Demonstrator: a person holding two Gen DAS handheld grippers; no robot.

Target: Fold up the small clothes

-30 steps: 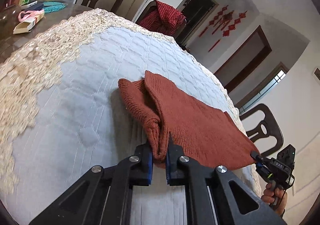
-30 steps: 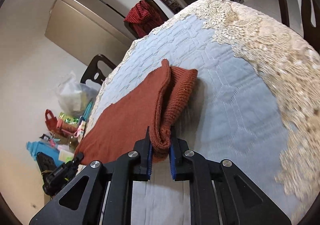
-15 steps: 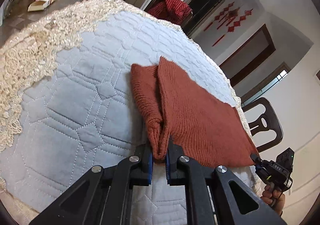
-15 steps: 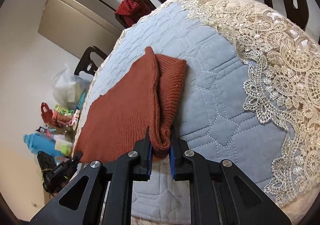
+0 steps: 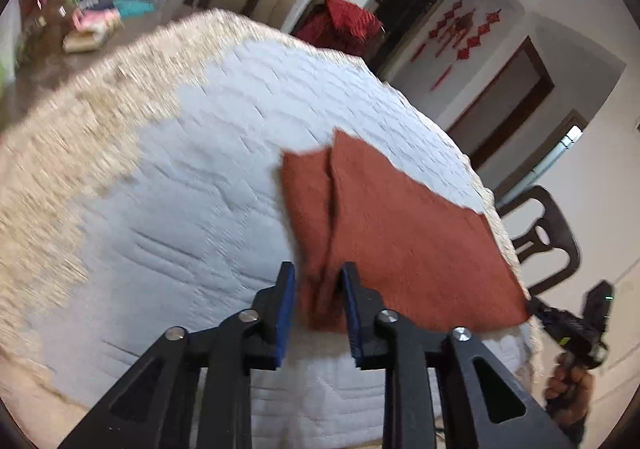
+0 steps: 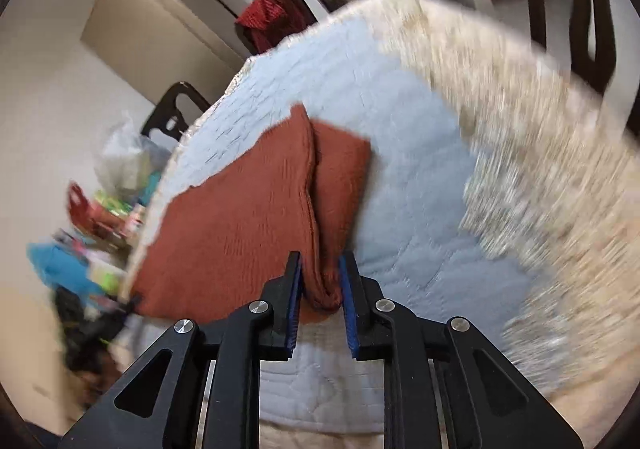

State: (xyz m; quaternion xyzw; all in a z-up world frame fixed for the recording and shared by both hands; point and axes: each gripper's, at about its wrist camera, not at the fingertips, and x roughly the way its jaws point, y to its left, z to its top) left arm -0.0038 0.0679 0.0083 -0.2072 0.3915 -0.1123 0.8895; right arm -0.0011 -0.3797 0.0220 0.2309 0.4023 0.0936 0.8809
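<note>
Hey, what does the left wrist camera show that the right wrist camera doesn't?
Only the left wrist view shows red hanging wall ornaments, the left gripper and the person's hand holding the other gripper. Only the right wrist view shows a clear plastic bag, a blue item and the right gripper. Both show the rust knit garment on the quilted cloth, and a red checked cloth over a chair. Each gripper's jaws have just been opening around a garment edge.
</note>
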